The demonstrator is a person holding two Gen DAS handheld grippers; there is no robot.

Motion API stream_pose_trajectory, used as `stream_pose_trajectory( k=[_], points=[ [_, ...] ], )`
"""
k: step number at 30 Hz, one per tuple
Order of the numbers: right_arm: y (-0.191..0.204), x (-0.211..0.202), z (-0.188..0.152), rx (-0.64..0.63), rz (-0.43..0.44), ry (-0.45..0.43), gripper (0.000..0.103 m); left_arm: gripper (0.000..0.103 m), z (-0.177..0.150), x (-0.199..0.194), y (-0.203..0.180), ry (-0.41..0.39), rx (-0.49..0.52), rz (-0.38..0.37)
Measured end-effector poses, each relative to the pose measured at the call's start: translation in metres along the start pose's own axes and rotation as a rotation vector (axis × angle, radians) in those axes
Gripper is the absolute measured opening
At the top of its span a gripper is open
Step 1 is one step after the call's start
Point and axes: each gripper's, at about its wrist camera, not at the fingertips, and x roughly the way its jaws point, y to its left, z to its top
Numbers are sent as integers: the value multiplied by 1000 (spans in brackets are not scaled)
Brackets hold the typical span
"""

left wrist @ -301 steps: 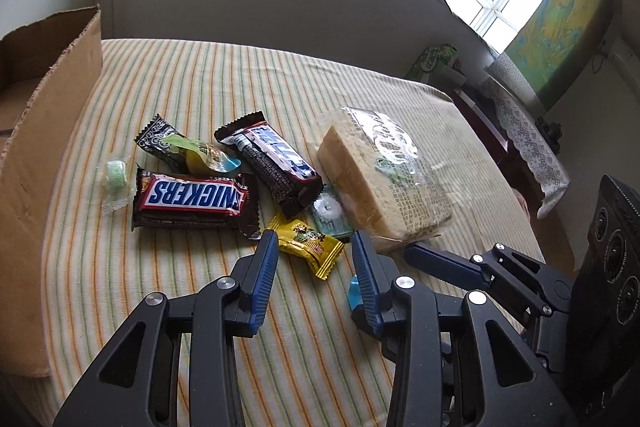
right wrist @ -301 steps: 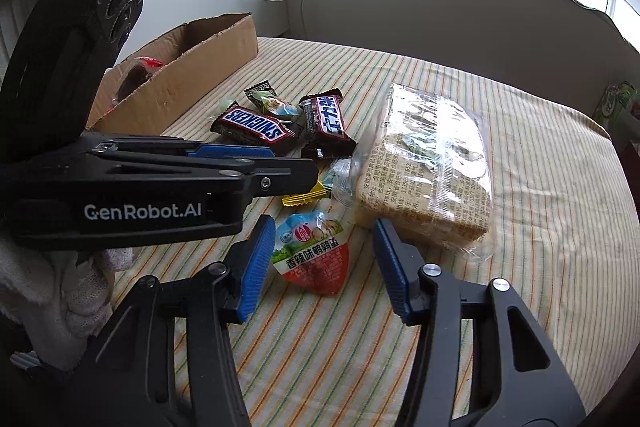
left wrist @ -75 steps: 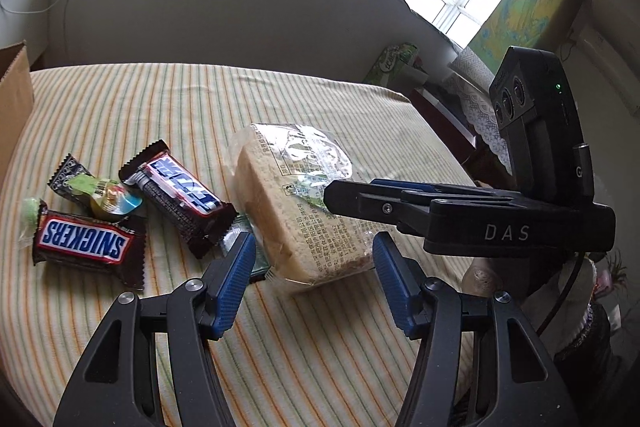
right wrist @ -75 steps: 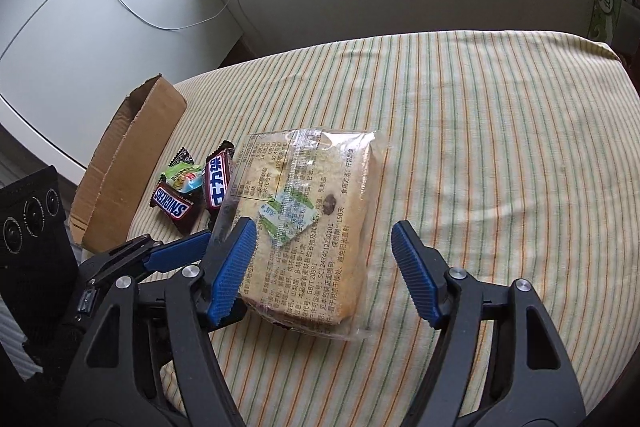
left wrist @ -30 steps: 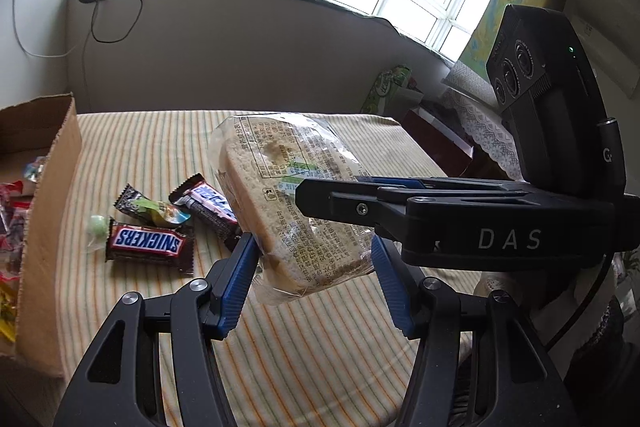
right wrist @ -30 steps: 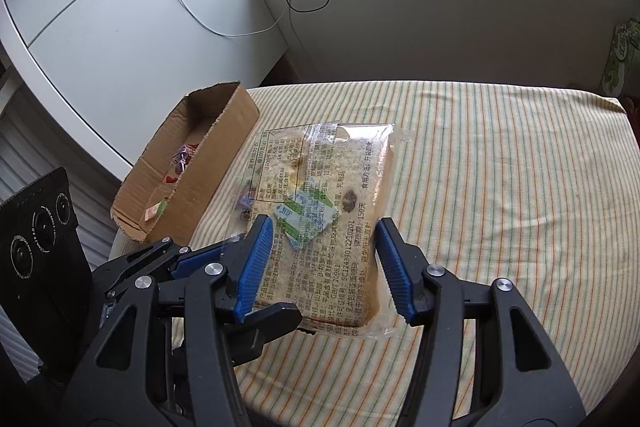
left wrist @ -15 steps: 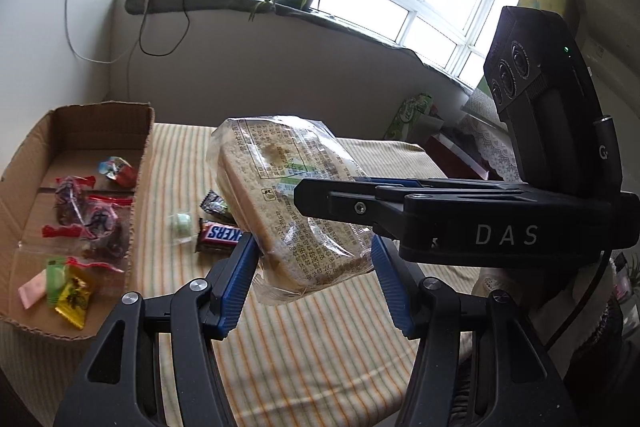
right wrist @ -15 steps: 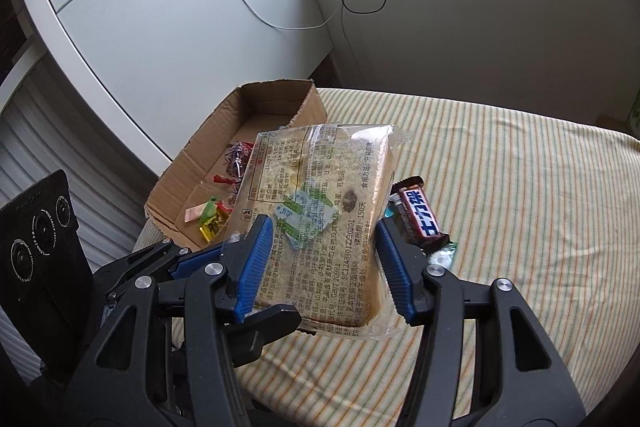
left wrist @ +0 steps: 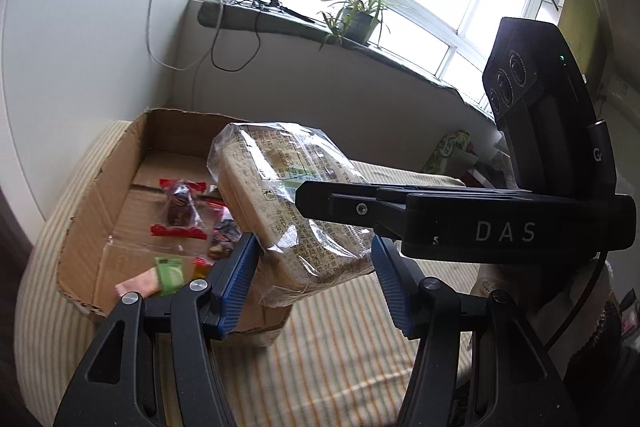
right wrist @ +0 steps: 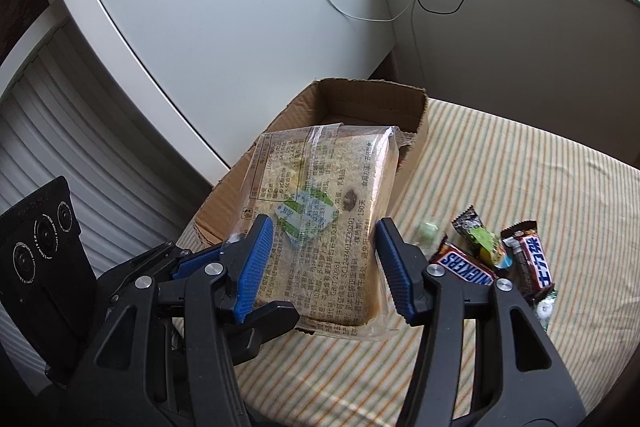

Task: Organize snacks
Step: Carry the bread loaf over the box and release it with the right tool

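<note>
Two tools, left [left wrist: 314,277] and right [right wrist: 320,263], grip the bread [right wrist: 320,223] over the box [left wrist: 120,227]. Bread seems soft and light; hold its sides gently.

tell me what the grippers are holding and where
Both the left gripper and the right gripper clamp the bagged bread loaf across its near end.

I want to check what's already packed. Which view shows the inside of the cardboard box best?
The left wrist view: the cardboard box is open toward the camera, showing small wrapped snacks on its floor. The right wrist view shows only the box's outer wall and far rim; the bagged bread blocks the interior.
</note>
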Motion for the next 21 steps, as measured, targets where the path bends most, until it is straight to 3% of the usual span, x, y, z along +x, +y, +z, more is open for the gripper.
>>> stream_pose_trajectory(
  k=[10, 21],
  points=[
    [33, 41, 14, -25, 38, 35, 56, 58, 0, -12, 41, -21, -41, 66],
    [41, 67, 18, -38, 47, 70, 56, 58, -3, -11, 60, -18, -50, 122]
  ],
)
